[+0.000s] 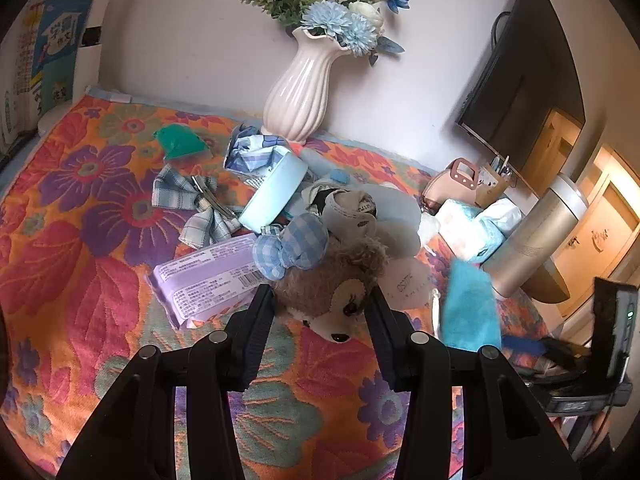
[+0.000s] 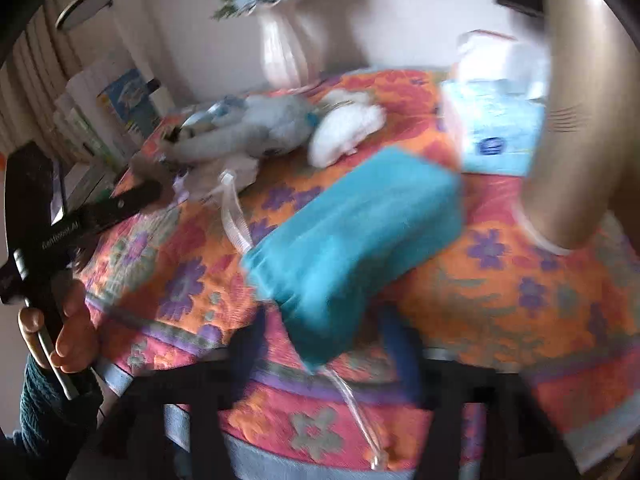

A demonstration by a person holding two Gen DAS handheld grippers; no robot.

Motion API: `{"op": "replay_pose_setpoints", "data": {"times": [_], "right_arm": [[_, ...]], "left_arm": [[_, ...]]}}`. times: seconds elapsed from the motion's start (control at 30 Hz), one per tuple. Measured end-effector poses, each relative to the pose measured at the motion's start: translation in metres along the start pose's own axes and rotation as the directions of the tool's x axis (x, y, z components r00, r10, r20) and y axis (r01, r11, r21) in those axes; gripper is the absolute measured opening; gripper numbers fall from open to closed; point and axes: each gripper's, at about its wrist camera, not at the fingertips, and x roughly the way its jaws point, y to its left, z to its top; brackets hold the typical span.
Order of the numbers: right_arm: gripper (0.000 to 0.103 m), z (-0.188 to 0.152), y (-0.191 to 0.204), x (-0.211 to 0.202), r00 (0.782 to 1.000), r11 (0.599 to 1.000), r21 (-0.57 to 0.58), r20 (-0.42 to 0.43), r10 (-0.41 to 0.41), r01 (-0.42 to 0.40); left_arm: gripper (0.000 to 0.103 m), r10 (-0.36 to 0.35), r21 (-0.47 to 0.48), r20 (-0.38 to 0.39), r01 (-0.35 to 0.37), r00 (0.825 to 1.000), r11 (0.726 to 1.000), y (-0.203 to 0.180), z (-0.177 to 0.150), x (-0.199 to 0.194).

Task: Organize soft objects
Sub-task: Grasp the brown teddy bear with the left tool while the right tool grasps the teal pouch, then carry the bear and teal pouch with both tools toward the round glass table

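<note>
A brown plush bear (image 1: 340, 292) with a blue checked bow (image 1: 292, 248) lies on the flowered tablecloth (image 1: 80, 240). My left gripper (image 1: 318, 304) is shut on its head, one finger on each side. A folded teal cloth (image 2: 352, 248) lies near the table's front right; it also shows, blurred, as the teal cloth (image 1: 468, 308) in the left wrist view. My right gripper (image 2: 324, 344) is blurred and stands open, the cloth's near end between its fingers with a gap on both sides. A grey plush (image 2: 248, 128) and a white soft toy (image 2: 344, 128) lie further back.
Behind the bear are a purple wipes pack (image 1: 208, 280), a light blue bowl (image 1: 276, 192), checked cloths (image 1: 188, 196) and a white vase (image 1: 300, 88). A tissue box (image 2: 496, 128) and a gold cylinder (image 2: 572, 120) stand at the right. A hand (image 2: 68, 332) holds the left gripper.
</note>
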Motion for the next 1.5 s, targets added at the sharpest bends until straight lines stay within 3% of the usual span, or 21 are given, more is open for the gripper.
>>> {"op": "replay_pose_setpoints", "data": {"times": [0.03, 0.07, 0.2, 0.3, 0.33, 0.37, 0.47, 0.53, 0.8, 1.0, 1.13, 1.3, 1.4, 1.5], "right_arm": [[0.091, 0.0, -0.002, -0.008, 0.999, 0.999, 0.001, 0.023, -0.036, 0.036], [0.094, 0.001, -0.003, -0.016, 0.997, 0.999, 0.001, 0.048, -0.052, 0.053], [0.099, 0.013, 0.001, -0.022, 0.996, 0.999, -0.013, 0.081, -0.03, 0.031], [0.102, 0.023, 0.013, 0.003, 0.998, 0.997, -0.047, 0.027, -0.058, 0.059], [0.1, 0.026, 0.02, 0.015, 0.998, 0.997, -0.06, 0.0, -0.056, 0.056], [0.079, 0.028, 0.023, 0.025, 0.997, 0.995, -0.069, -0.019, -0.072, 0.07], [0.04, 0.028, 0.029, 0.033, 0.99, 0.985, -0.1, -0.005, -0.139, 0.138], [0.028, 0.027, 0.03, 0.023, 0.992, 0.986, -0.107, 0.032, -0.123, 0.126], [0.027, 0.029, 0.017, -0.031, 0.982, 0.992, -0.061, 0.162, -0.097, 0.108], [0.027, 0.027, 0.002, -0.07, 0.98, 0.996, -0.029, 0.183, -0.079, 0.086], [0.027, 0.024, -0.015, -0.089, 0.974, 0.994, 0.002, 0.202, -0.104, 0.106], [0.027, 0.018, -0.033, -0.099, 0.973, 0.997, 0.023, 0.218, -0.077, 0.073], [0.027, 0.014, -0.035, -0.094, 0.978, 0.998, 0.013, 0.197, -0.07, 0.069], [0.027, 0.011, -0.036, -0.085, 0.983, 0.999, 0.013, 0.178, -0.043, 0.041]], "left_arm": [[0.043, -0.002, -0.001, -0.002, 0.002, 1.0, 1.0, 0.0, 0.0, 0.001], [0.043, -0.004, -0.003, -0.002, 0.004, 1.0, 1.0, 0.001, 0.0, 0.001], [0.043, 0.001, -0.001, -0.002, -0.001, 1.0, 1.0, 0.0, 0.0, 0.001], [0.043, 0.015, 0.009, -0.002, -0.015, 1.0, 1.0, -0.002, 0.0, 0.001], [0.043, 0.02, 0.012, -0.003, -0.02, 1.0, 1.0, -0.003, -0.001, 0.001], [0.043, 0.026, 0.017, -0.003, -0.026, 1.0, 1.0, -0.004, -0.001, 0.002], [0.043, 0.039, 0.03, -0.004, -0.039, 0.999, 0.999, -0.006, -0.001, 0.002], [0.043, 0.036, 0.045, 0.001, -0.036, 0.999, 0.998, -0.008, -0.001, 0.001], [0.043, 0.01, 0.1, 0.074, -0.017, 0.997, 0.995, -0.047, 0.0, -0.029], [0.042, -0.039, 0.164, 0.103, 0.022, 0.994, 0.986, -0.091, 0.005, -0.043], [0.042, -0.085, 0.143, 0.095, 0.071, 0.992, 0.987, -0.098, 0.01, -0.041], [0.042, -0.013, 0.148, 0.061, 0.004, 0.998, 0.989, -0.092, 0.002, -0.038], [0.041, -0.013, 0.131, 0.034, 0.008, 0.999, 0.991, -0.083, -0.018, -0.044], [0.041, 0.056, 0.199, 0.016, -0.058, 0.998, 0.978, -0.086, -0.041, -0.049]]}}
